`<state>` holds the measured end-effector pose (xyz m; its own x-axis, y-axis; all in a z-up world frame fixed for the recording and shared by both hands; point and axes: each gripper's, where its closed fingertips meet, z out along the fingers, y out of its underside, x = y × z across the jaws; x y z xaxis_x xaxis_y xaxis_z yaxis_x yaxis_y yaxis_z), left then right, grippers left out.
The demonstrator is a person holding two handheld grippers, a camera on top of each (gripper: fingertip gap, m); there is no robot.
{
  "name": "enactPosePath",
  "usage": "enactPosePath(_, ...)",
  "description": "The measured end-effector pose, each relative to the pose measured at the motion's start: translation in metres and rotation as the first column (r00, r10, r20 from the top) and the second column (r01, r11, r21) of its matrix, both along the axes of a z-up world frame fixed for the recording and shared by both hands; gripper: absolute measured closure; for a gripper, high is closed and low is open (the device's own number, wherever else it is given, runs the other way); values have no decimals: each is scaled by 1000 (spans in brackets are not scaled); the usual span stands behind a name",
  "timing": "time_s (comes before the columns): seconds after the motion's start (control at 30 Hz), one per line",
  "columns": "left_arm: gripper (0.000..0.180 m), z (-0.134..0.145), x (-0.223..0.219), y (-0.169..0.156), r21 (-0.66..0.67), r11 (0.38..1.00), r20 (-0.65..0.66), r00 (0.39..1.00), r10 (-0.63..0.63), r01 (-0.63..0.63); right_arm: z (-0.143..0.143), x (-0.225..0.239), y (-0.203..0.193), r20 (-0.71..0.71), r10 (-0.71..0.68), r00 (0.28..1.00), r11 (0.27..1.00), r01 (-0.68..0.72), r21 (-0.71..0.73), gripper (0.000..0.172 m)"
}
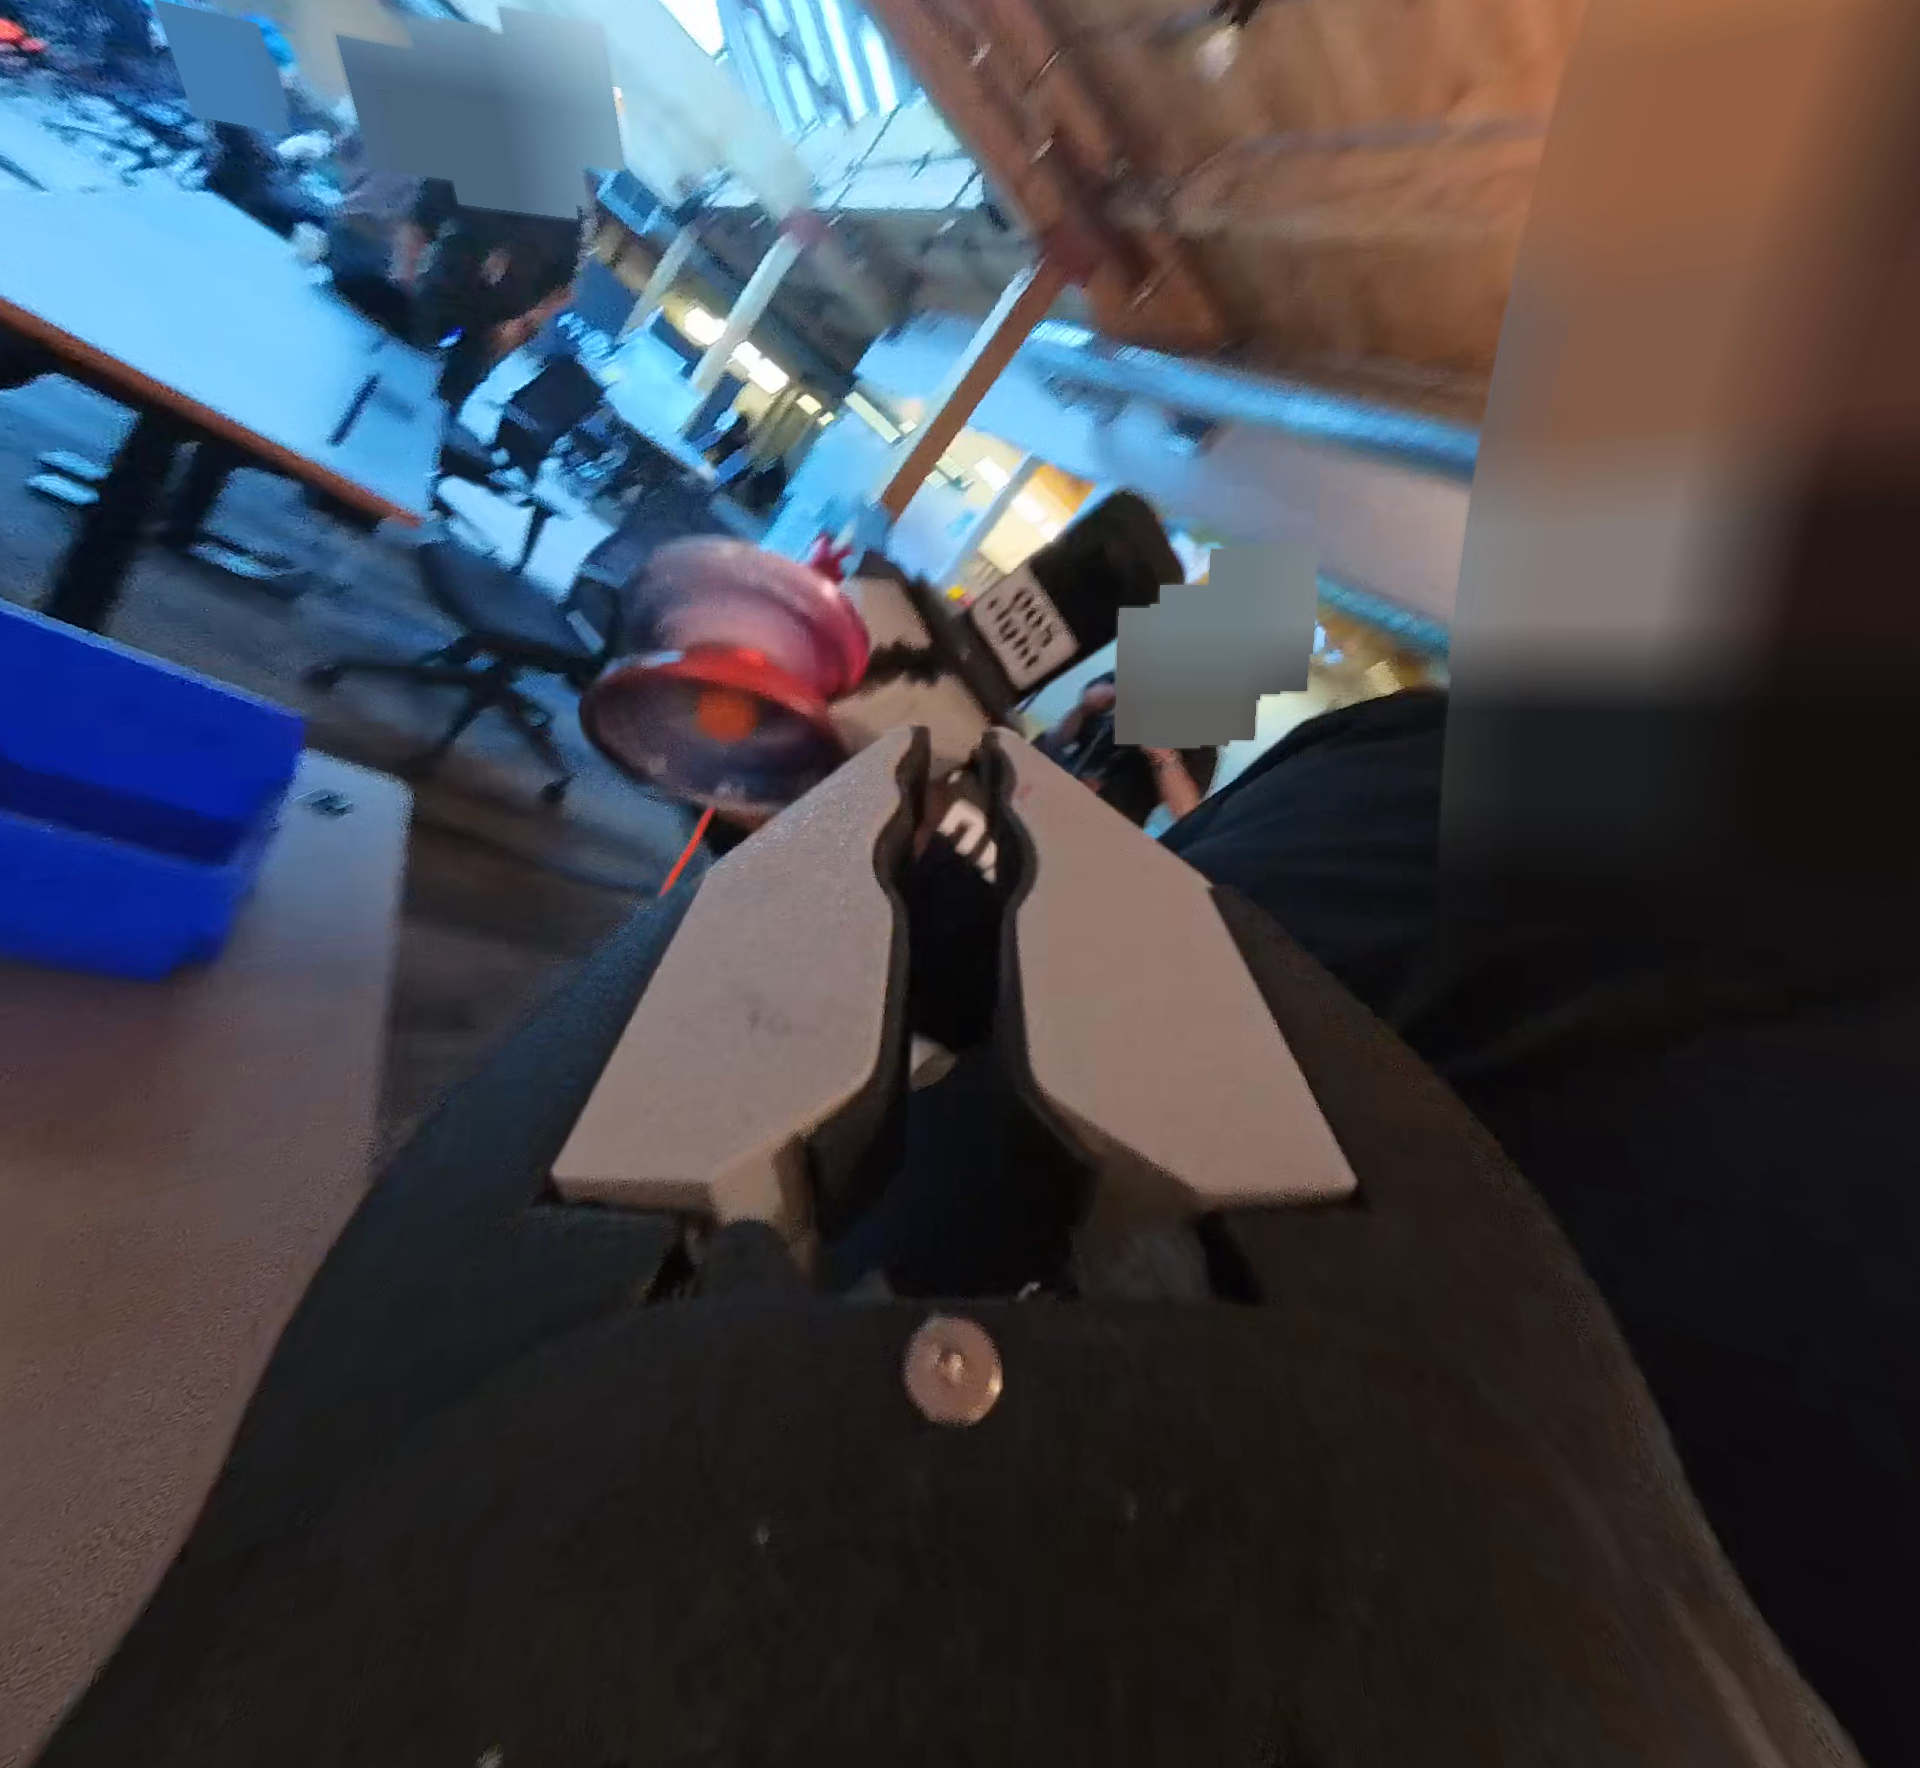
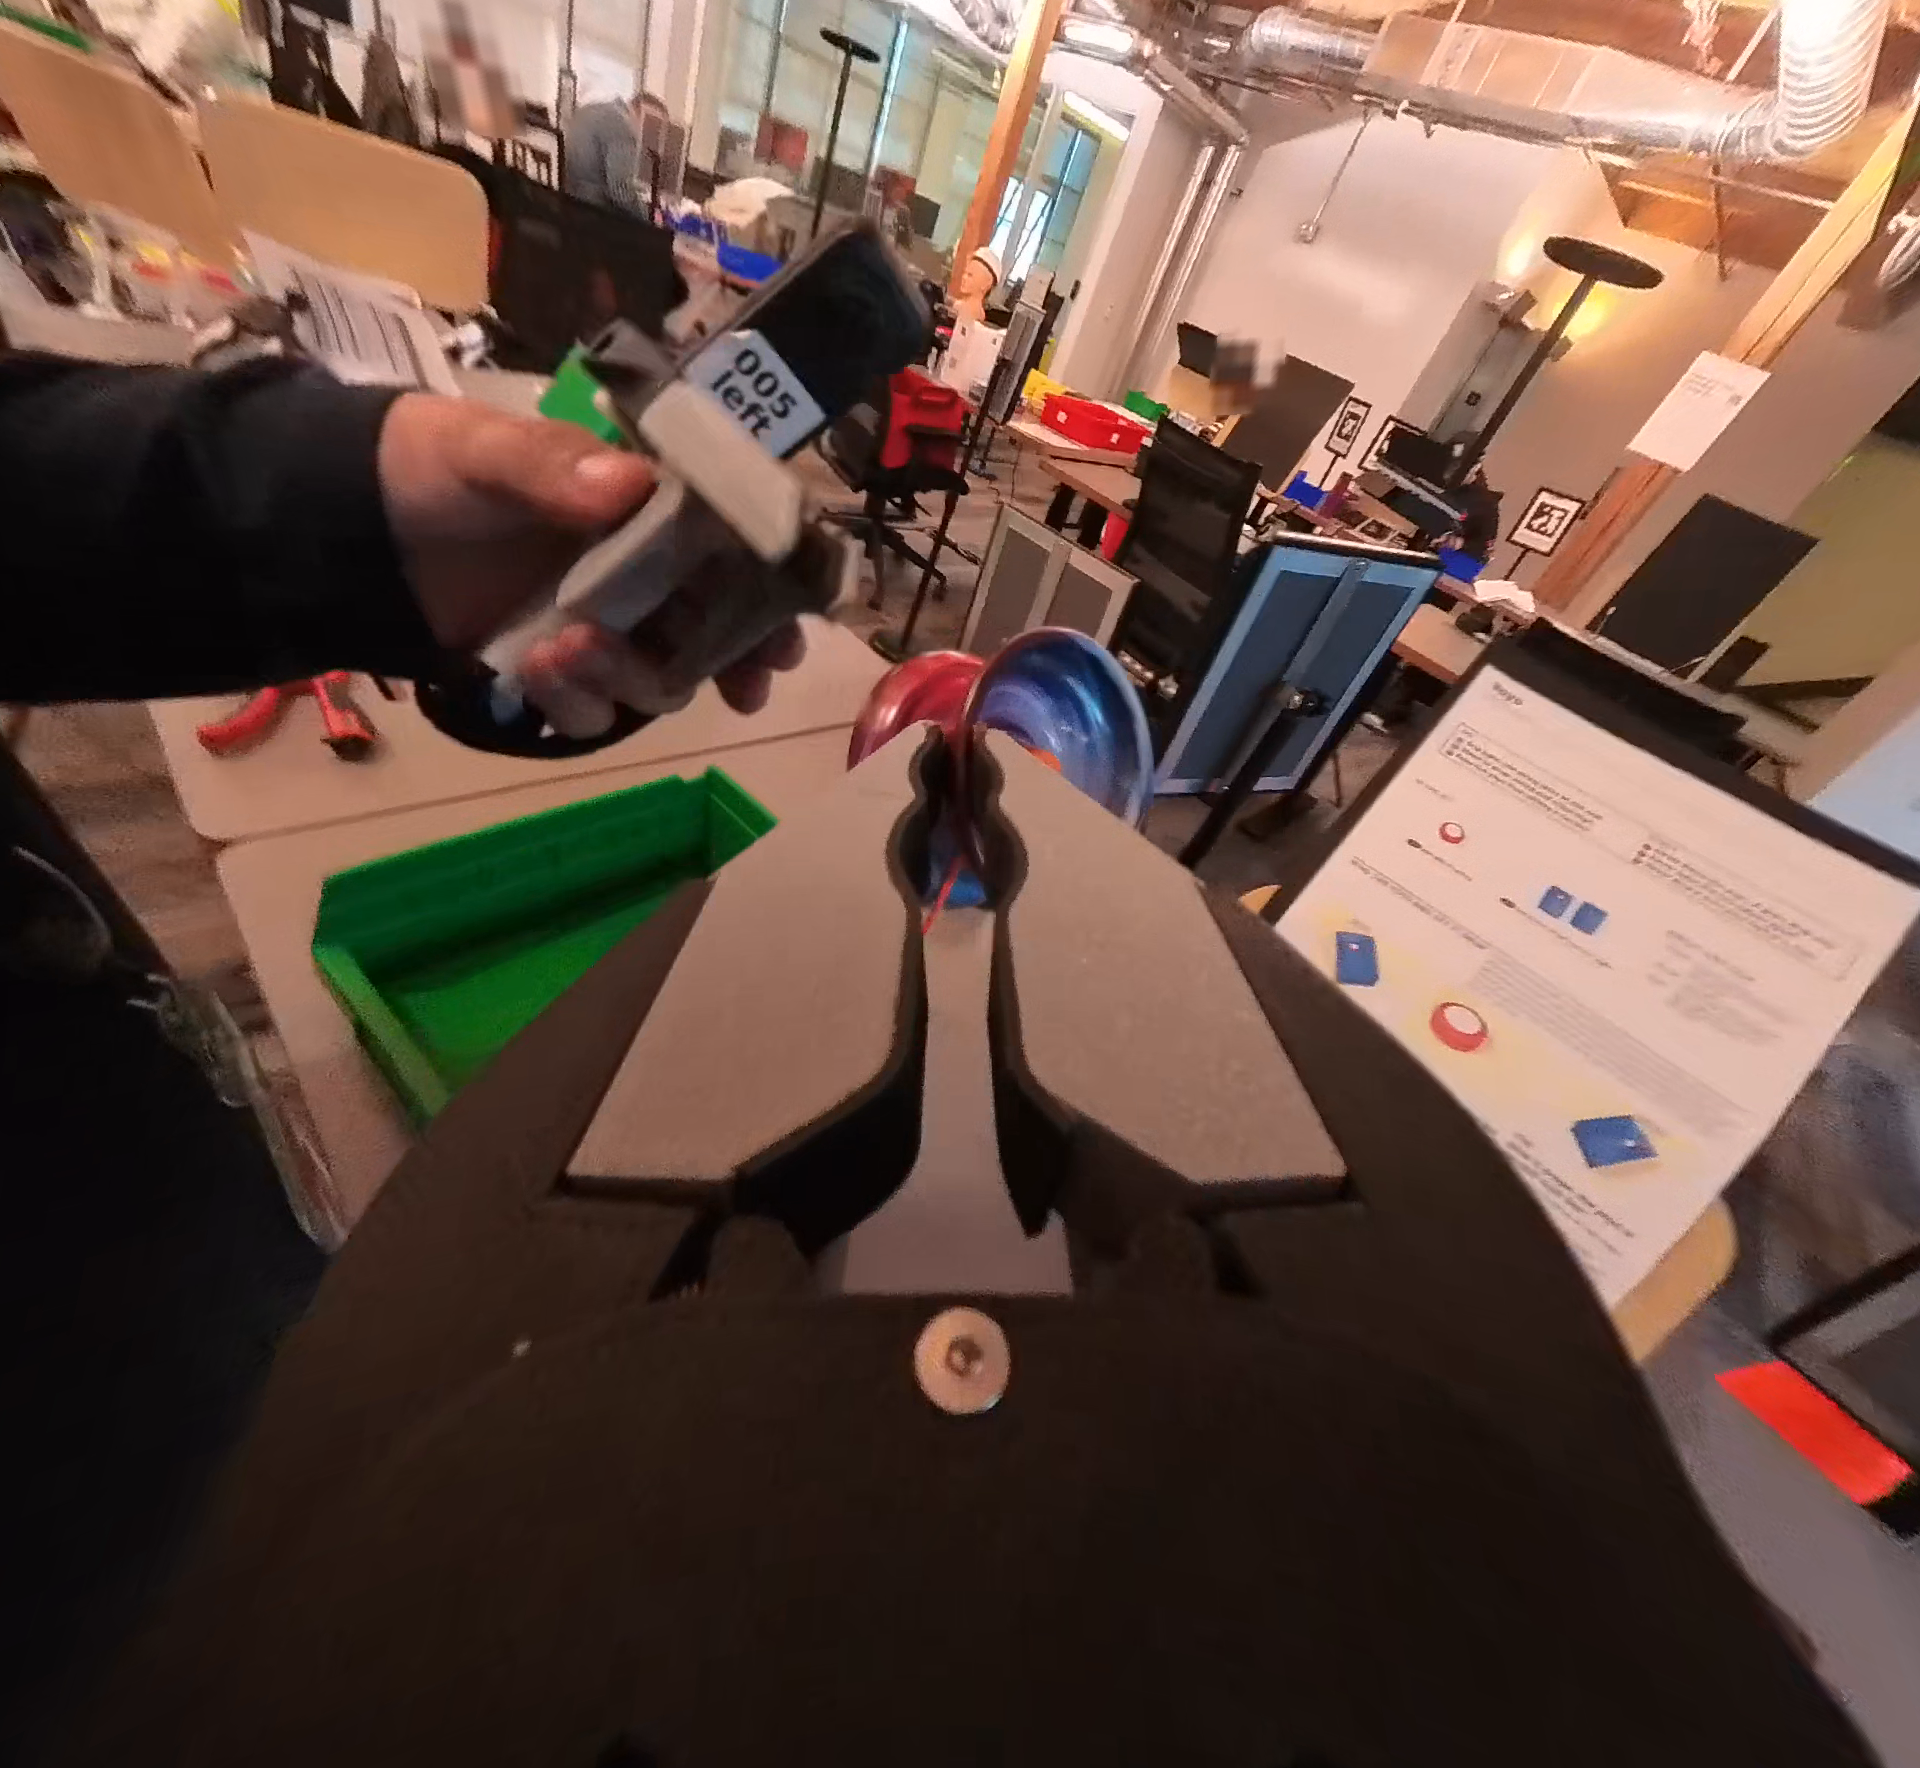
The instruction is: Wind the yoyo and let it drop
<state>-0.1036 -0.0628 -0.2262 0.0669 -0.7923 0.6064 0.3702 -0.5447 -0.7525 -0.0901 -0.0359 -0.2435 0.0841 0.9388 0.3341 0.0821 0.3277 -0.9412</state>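
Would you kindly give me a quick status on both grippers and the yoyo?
Right gripper clamped on the yoyo, red string trailing down. Left gripper slightly parted, empty, beside the yoyo. Nothing in the way.

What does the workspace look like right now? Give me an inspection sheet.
Surface: pale table, seam across it.
Job's things: red and blue yoyo raised off the table at the right gripper's tips; its red string runs back between the fingers.
Clutter: green tray, blue bin, red-handled pliers, printed sheet.
Grippers: right gripper closed at the yoyo; left gripper beside it, narrow gap, nothing between the tips.
Cables: nothing seen.
Surroundings: open workshop, blue cabinet, desks, office chairs, people farther back.
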Motion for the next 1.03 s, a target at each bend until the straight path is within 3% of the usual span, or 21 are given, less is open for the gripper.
enactPosePath(0.07, 180, 2, -4, 3, -14, 1000, 43, 999, -28, 28, -3, -1, -3, 14, -2, 1000, 1000, 1, 23, 171)
enactPosePath(0.2, 180, -13, 4, 6, -56, 996, -10, 998, -63, 62, -6, -4, -10, 27, 0, 1000, 998, -2, 70, 171)
enactPosePath(0.37, 180, -12, 10, 5, -83, 989, 66, 990, -121, 126, -12, -8, -15, 66, -18, 998, 989, 8, 146, 171)
enactPosePath(0.57, 180, -19, 18, 8, -3, 999, -74, 997, -36, 36, -25, -10, -18, 108, -14, 994, 988, -3, 154, 170)
enactPosePath(0.7, 180, -14, 22, 4, 86, 996, -150, 989, -9, 22, -20, -4, -17, 50, 14, 999, 999, -17, 52, 172)
enactPosePath(0.77, 180, -16, 24, 4, 65, 996, -142, 989, -44, 54, -22, -2, -19, 55, 59, 997, 997, -56, -52, 172)
enactPosePath(0.87, 180, -35, 23, 6, -19, 997, -128, 989, -81, 79, -32, -2, -3, 98, 9, 995, 992, 3, -125, 172)
enactPosePath(0.93, 180, -75, 18, 17, -48, 999, -250, 968, -19, 7, -78, -5, 12, 251, 19, 968, 969, 44, -241, 172)
enactPosePath(1.03, 180, -169, 3, 29, -160, 983, -424, 905, 13, -90, -216, 51, 62, 508, -200, 838, 880, 381, -283, 172)
